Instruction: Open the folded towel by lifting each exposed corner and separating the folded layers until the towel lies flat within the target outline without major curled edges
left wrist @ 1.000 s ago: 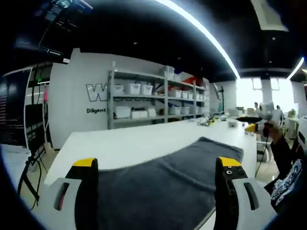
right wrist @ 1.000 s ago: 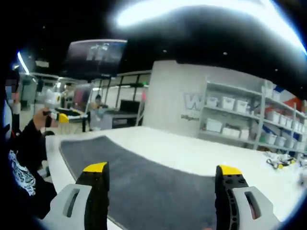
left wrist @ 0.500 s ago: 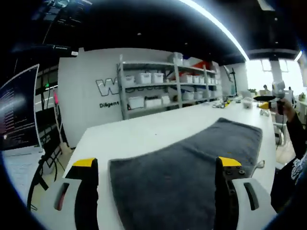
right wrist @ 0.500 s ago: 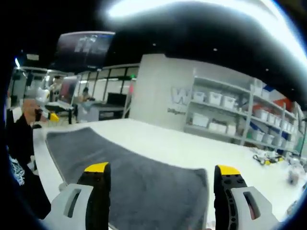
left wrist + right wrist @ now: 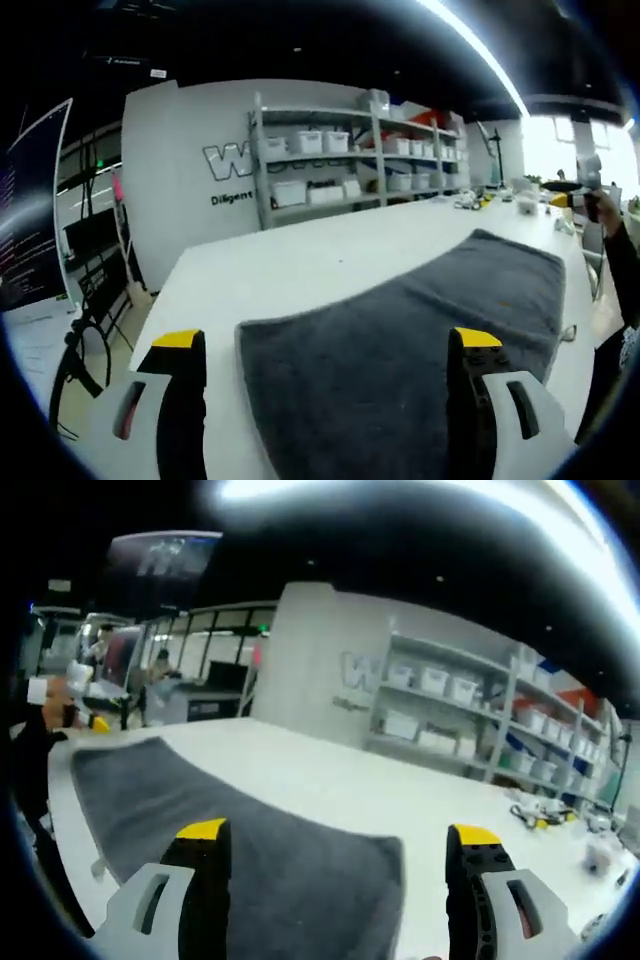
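- Grey terry towel [image 5: 410, 350] in the left gripper view lies spread on the white table [image 5: 290, 275], running from between the jaws out to the far right. One corner sits near, just inside the left jaw.
- Left gripper [image 5: 325, 345]: jaws wide apart, nothing between them, hovering over the near end of the towel. I can't tell whether it touches the cloth.
- Step, as I judge it: unfolding looks mostly done. The towel reads as a single flat layer, with no folded flap I can make out. No target outline visible, so I can't confirm placement.
- Next move probably calls for checking the edges and smoothing any curl at the near corner.
- Writing: big outlined "W" on the far wall [image 5: 195, 150], the rest hidden by the shelving [image 5: 340, 170]. Smaller text below starts "Diligent". Bin labels too small to read.
- Right gripper view: same towel [image 5: 200, 850] stretches from the jaws off to the far left, its short edge near the right jaw.
- Right gripper [image 5: 335, 830]: jaws fully spread, holding nothing.
- Wall lettering [image 5: 355, 670] here is blurred, just a "W" shape.
- A person [image 5: 40, 730] stands at the far left end of the table.
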`<state>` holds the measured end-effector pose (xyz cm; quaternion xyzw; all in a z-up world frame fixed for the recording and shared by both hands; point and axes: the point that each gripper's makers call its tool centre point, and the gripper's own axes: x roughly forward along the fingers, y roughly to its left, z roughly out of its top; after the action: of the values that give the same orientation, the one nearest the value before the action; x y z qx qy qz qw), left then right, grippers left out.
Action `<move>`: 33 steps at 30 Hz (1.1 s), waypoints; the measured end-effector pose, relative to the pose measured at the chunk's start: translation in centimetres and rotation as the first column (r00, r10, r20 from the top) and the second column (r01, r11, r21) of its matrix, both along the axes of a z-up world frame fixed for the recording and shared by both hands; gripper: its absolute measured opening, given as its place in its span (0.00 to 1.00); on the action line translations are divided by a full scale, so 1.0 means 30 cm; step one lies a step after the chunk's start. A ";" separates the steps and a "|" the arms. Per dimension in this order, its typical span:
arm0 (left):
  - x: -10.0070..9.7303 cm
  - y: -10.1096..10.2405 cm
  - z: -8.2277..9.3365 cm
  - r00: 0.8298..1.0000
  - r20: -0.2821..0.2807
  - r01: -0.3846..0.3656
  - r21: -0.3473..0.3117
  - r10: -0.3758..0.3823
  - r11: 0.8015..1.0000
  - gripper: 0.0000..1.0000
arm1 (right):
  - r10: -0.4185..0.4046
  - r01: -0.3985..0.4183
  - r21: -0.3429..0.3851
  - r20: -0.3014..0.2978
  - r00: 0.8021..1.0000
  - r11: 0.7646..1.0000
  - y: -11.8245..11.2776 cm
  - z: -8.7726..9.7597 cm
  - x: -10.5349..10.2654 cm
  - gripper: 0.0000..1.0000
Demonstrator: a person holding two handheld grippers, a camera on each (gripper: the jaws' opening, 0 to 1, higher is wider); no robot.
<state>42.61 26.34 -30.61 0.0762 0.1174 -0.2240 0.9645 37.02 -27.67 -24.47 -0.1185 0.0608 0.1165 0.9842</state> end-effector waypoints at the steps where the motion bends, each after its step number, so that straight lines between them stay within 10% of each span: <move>1: -0.011 0.001 0.004 1.000 0.001 0.004 0.001 -0.004 1.000 0.98 | 0.003 -0.003 0.002 0.001 1.000 1.000 0.006 0.000 -0.005 0.88; 11: -0.164 -0.060 0.062 0.997 0.019 0.078 0.008 -0.078 0.997 0.99 | 0.167 -0.172 -0.025 -0.122 0.978 0.985 0.137 -0.101 -0.127 0.99; 20: -0.195 -0.066 0.056 0.997 0.014 0.081 0.007 -0.081 0.997 0.99 | 0.174 -0.176 -0.005 -0.115 0.978 0.984 0.120 -0.110 -0.162 0.99; 33: 0.174 0.027 -0.025 0.996 -0.088 0.009 0.110 0.001 0.994 0.94 | 0.042 -0.057 -0.109 -0.133 0.990 0.992 -0.056 -0.070 0.128 0.97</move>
<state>47.83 27.14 -31.37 0.1199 0.1716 -0.2221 0.9523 40.85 -29.36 -26.56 -0.1676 0.1285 0.1448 0.9666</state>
